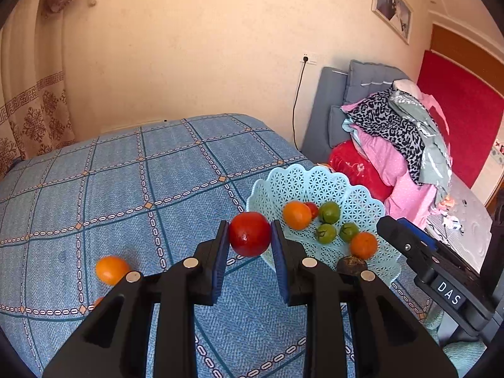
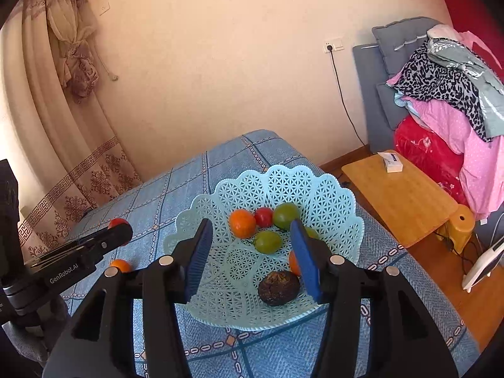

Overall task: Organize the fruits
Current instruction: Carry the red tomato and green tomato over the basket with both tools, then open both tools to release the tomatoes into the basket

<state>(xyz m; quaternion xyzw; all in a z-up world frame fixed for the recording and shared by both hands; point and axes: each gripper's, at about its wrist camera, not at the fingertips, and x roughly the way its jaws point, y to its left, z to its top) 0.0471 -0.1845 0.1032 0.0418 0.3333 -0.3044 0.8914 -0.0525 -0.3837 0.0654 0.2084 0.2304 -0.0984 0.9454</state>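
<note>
Red fruit (image 1: 249,234) clamped between the blue pads of the left claw (image 1: 249,236), lifted clear of the blue checked bed cover (image 1: 126,189) and hanging just short of the near rim of the pale lattice basket (image 1: 315,182). Gripped across its widest part, probably so a smooth round skin cannot squirt out on the way over the rim.

Already in the basket (image 2: 283,182): two oranges (image 2: 242,223), a small red fruit (image 2: 264,216), three green fruits (image 2: 267,242) and a dark wrinkled fruit (image 2: 278,287), the last lying alone toward the near wall. Gathered low in the bowl, where the sloped sides keep them from rolling.

Right claw (image 2: 252,258) poised above the basket with pads spread and nothing between them, the dark fruit just below; looks like a release freshly made there.

Still out on the bed, toward its near left corner: one orange (image 1: 111,269), with a sliver of another orange thing beside the left claw's body. Likely next in line.

Beyond the bed's right edge, a wooden side table (image 2: 400,198) and a heap of clothes (image 2: 447,94).
</note>
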